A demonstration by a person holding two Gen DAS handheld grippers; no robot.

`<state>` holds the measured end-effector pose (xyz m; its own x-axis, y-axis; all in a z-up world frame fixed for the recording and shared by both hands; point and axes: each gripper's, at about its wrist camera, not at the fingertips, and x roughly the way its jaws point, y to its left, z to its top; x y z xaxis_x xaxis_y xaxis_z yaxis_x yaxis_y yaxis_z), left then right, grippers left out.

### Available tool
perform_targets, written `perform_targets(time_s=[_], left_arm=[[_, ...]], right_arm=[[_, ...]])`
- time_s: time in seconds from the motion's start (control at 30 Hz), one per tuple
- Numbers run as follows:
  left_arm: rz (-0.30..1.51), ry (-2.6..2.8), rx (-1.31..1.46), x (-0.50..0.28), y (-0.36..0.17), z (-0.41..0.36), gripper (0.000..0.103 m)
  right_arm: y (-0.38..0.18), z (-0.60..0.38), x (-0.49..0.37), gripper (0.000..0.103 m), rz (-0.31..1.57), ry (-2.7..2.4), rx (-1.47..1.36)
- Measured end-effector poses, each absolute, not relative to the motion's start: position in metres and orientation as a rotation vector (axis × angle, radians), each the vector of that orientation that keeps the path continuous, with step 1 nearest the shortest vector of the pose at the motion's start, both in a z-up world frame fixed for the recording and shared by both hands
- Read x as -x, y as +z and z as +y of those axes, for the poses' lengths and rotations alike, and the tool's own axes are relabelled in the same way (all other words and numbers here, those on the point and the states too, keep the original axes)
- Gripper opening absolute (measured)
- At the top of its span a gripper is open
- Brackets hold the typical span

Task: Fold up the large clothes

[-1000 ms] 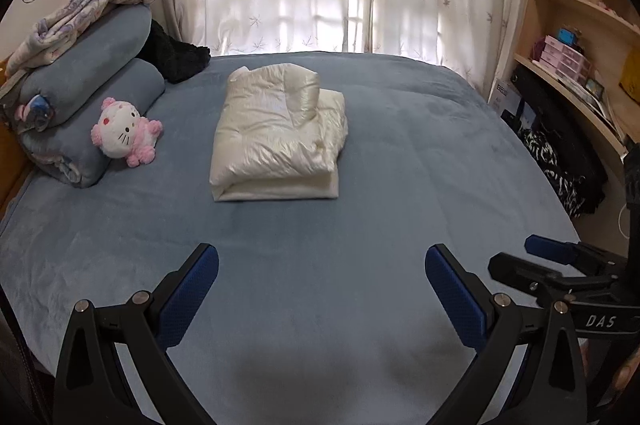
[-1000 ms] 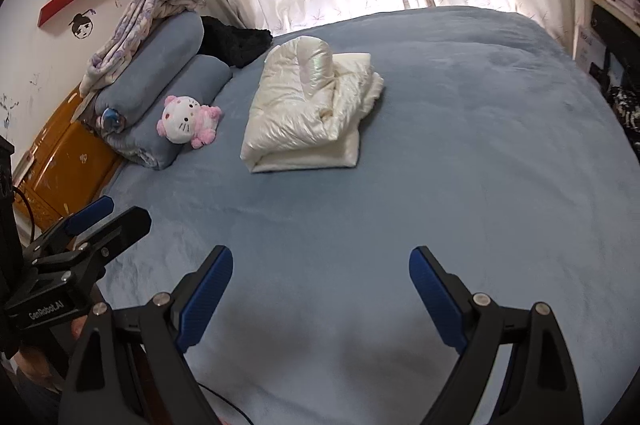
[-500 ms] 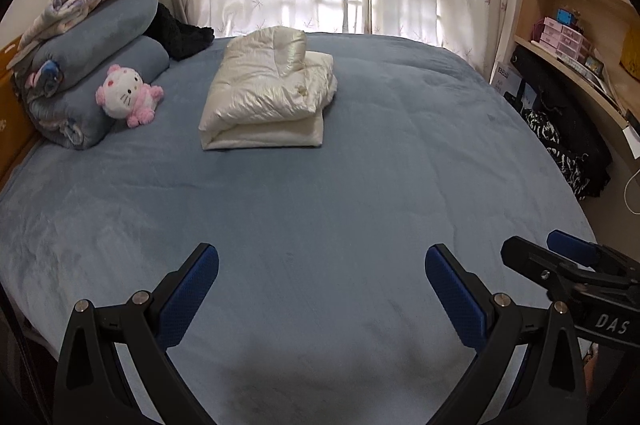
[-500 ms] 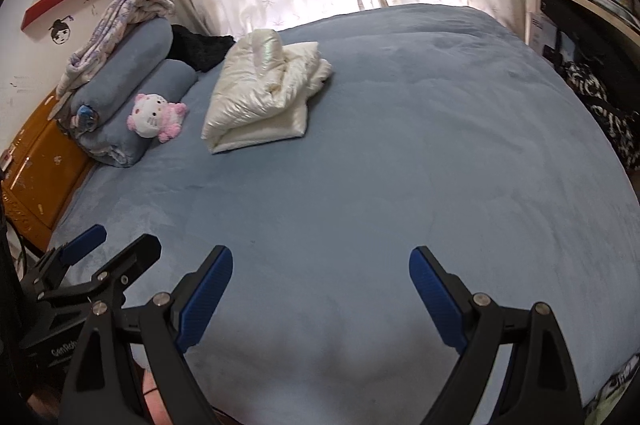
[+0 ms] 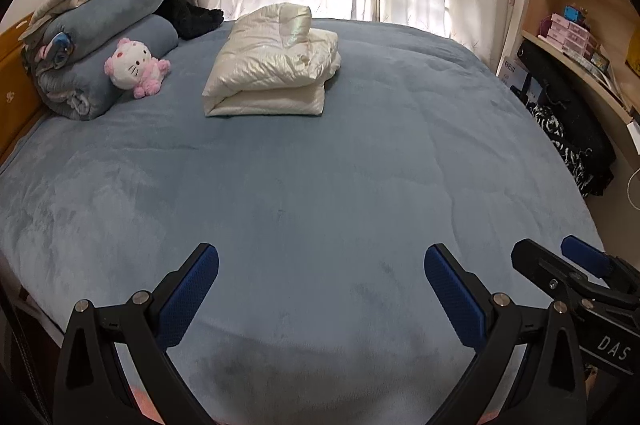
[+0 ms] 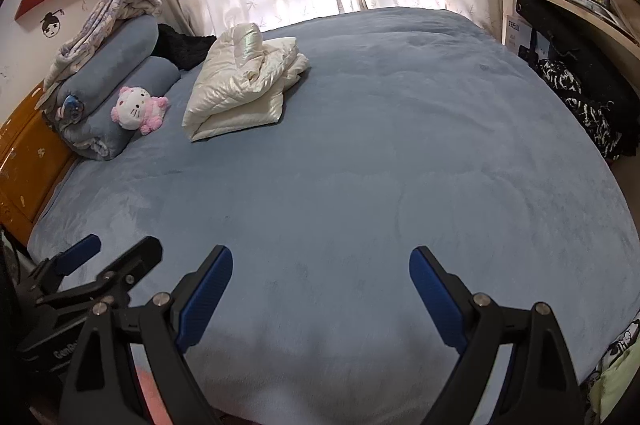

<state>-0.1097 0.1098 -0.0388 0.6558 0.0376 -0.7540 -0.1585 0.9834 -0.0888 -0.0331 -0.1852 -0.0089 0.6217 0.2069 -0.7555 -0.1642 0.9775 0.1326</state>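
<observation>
While both the left tongs [image 5: 321,291] and right tongs [image 6: 321,291] stand open and empty, keep them clear above the bed [image 5: 360,153]; the folded jacket [image 5: 272,65] lies well ahead.

Blue-covered bed [image 5: 320,185], folded cream jacket [image 5: 272,65], rolled blue bedding [image 5: 104,37], pink plush toy [image 5: 134,67]

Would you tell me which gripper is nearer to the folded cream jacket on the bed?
Left, slightly. The left gripper faces the cream jacket almost straight ahead; the right gripper sits beside it, farther right, with the jacket off to its left. Both are open, well short of it.
</observation>
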Motion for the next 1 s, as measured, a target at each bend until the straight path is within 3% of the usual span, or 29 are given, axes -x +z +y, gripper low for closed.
perform_targets(time_s=[1.0], left_arm=[[0.827, 0.101, 0.103, 0.135, -0.033, 0.091, 0.101]], right_arm=[[-0.007, -0.207, 0.062, 0.091, 0.833, 0.213, -0.074]])
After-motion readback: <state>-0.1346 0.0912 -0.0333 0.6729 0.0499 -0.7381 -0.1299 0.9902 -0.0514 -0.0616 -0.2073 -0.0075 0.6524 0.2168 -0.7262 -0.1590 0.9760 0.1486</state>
